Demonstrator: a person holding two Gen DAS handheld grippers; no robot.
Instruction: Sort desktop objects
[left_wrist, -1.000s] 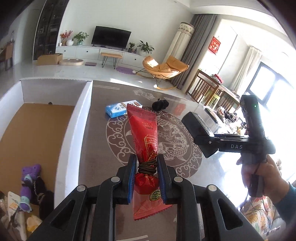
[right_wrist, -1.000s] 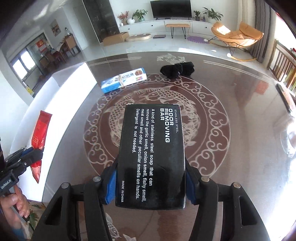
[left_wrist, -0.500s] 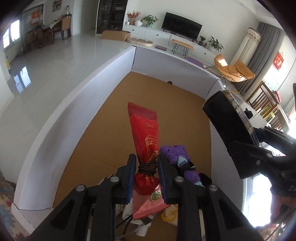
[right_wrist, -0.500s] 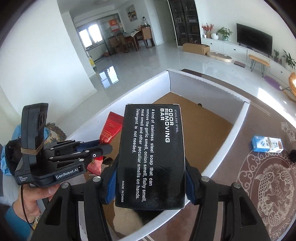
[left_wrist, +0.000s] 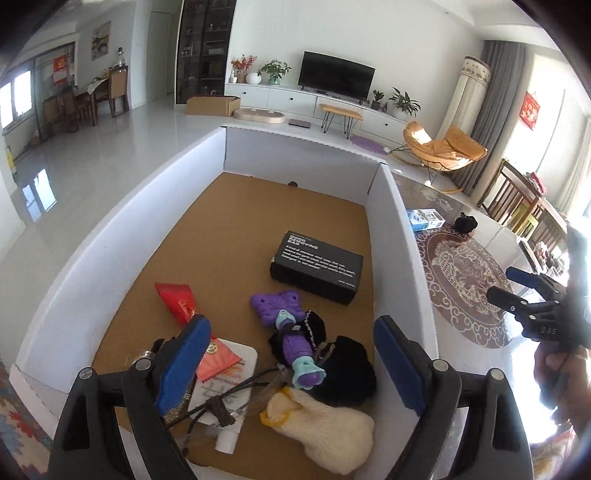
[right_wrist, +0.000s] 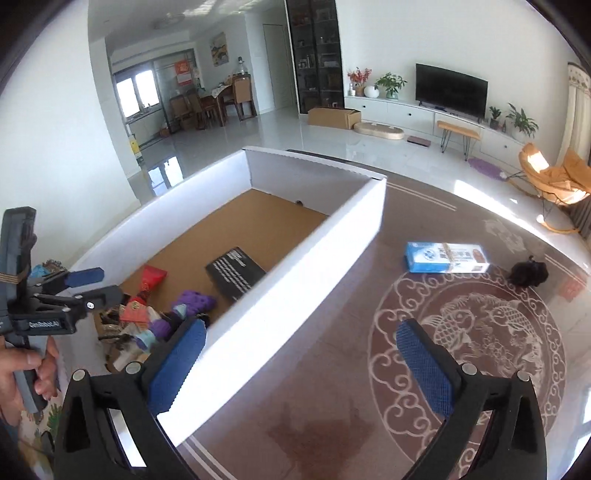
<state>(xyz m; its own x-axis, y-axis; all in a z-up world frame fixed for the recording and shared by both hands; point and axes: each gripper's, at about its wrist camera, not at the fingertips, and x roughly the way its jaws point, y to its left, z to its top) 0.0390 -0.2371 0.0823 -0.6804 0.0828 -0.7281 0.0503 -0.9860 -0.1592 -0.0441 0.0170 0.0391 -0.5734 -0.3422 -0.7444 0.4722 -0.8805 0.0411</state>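
Note:
My left gripper (left_wrist: 290, 328) hangs over the near end of the white box (left_wrist: 384, 221), its jaws opening with nothing between them. The red snack packet (left_wrist: 179, 304) lies loose on the box's cardboard floor, just beyond the left finger. The black carton (left_wrist: 317, 271) lies flat further in, near the right wall. My right gripper (right_wrist: 301, 328) is over the brown table (right_wrist: 332, 387) beside the box wall (right_wrist: 314, 251), jaws opening and empty. On the table lie a blue box (right_wrist: 445, 257) and a black cloth item (right_wrist: 528, 275).
The near end of the box holds a purple toy (left_wrist: 284, 321), a black fabric piece (left_wrist: 349, 365), a cream knitted item (left_wrist: 325, 428) and a white packet with cords. A hand holds each gripper at the frame edges. The living room lies beyond.
Both grippers went from shut to open. The red packet and the black carton left the jaws and now lie in the box. The right gripper swung back right over the table.

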